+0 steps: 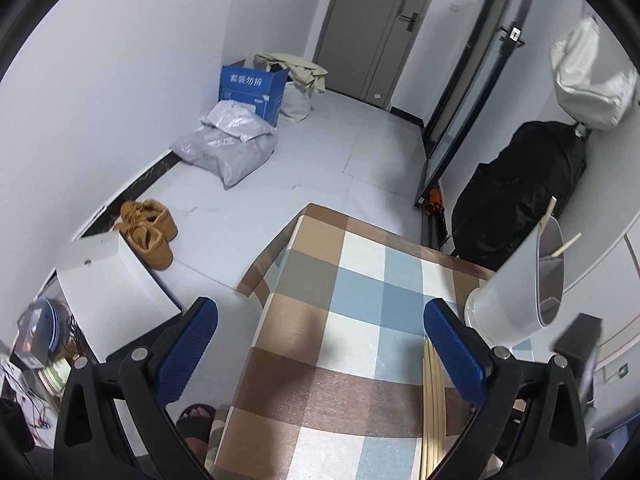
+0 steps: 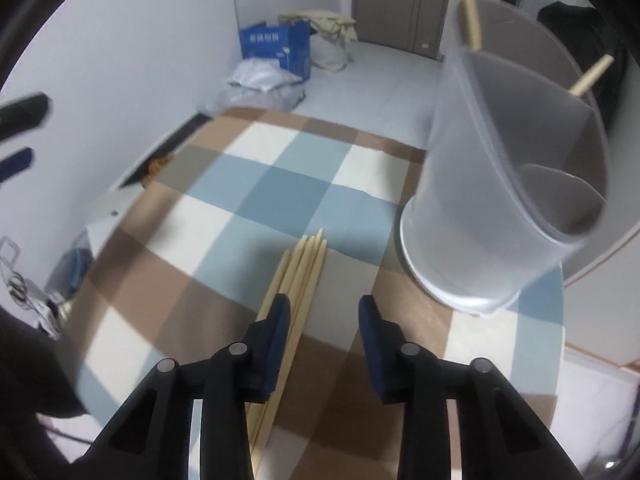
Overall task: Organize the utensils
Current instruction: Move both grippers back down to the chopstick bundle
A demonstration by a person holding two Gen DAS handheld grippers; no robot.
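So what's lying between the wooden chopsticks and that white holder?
Nothing: only bare checkered tablecloth between the wooden chopsticks and translucent white plastic holder, in the right wrist view.

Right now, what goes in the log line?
left tongs: open, empty | right tongs: open over chopsticks | holder: two chopsticks inside
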